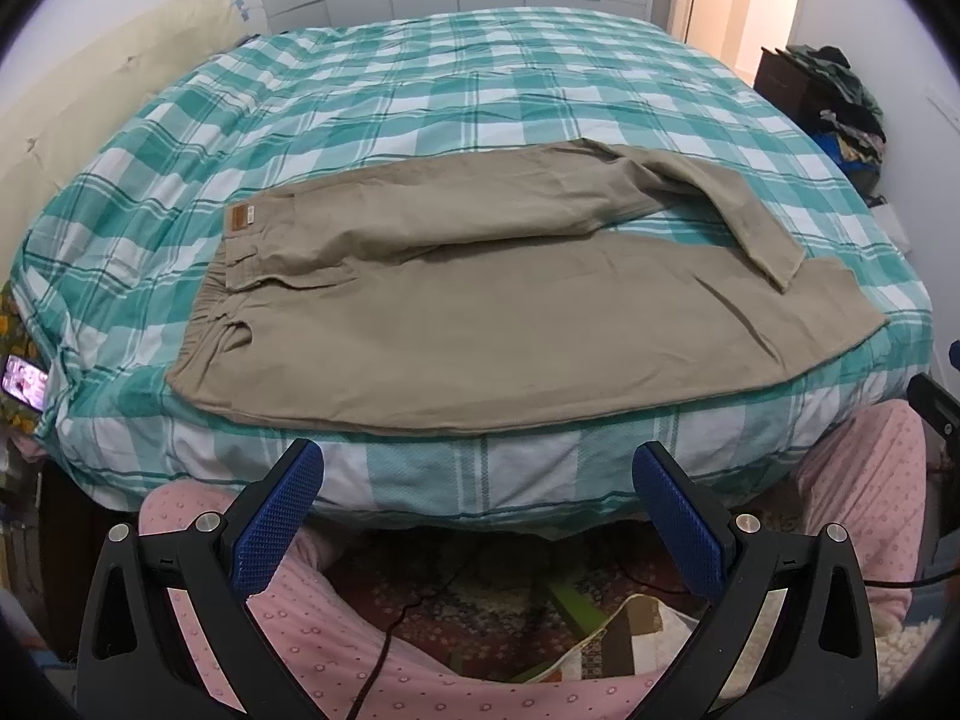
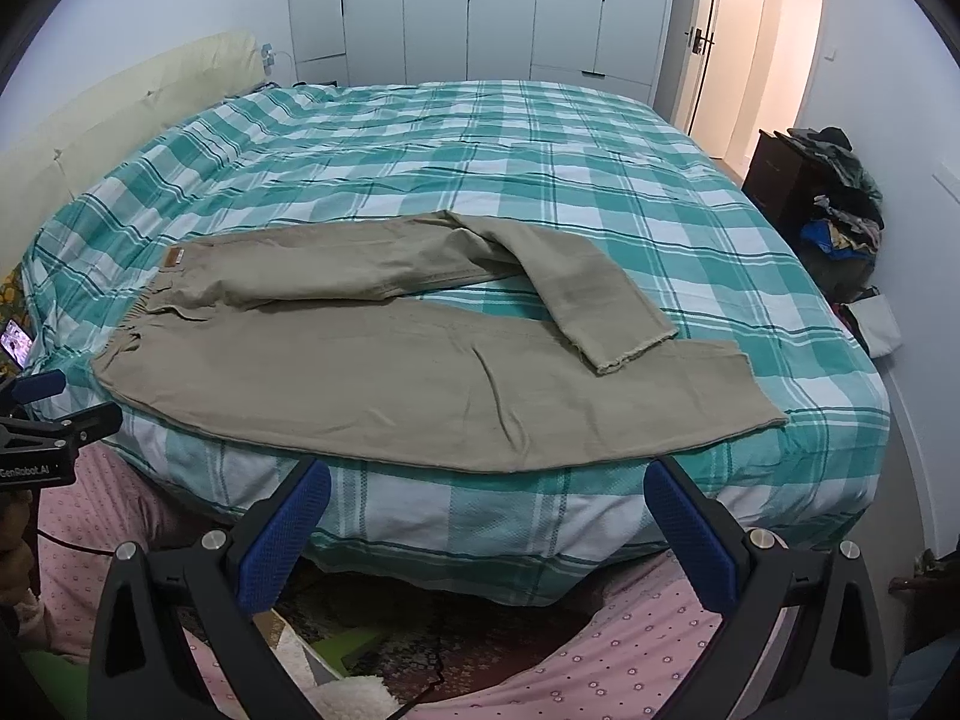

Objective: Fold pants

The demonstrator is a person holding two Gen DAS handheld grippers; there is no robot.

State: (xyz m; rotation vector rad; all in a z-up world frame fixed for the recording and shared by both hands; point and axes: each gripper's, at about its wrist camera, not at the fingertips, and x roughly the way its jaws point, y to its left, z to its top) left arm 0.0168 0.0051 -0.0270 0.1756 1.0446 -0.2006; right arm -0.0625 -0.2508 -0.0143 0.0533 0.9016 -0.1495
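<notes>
Both views are evenly and softly lit, with a cool, slightly bluish cast over the white walls and the bed (image 1: 420,90). Warm light spills from the open doorway (image 2: 774,60) at the far right, the brightest and nearly washed-out patch. Shadows are faint; the space under the bed is dim. The fisheye lens bows the bed's edges and blackens the frame corners. The centre is sharp, while the clothes pile (image 2: 840,204) near the rim looks soft, perhaps from lens blur.
</notes>
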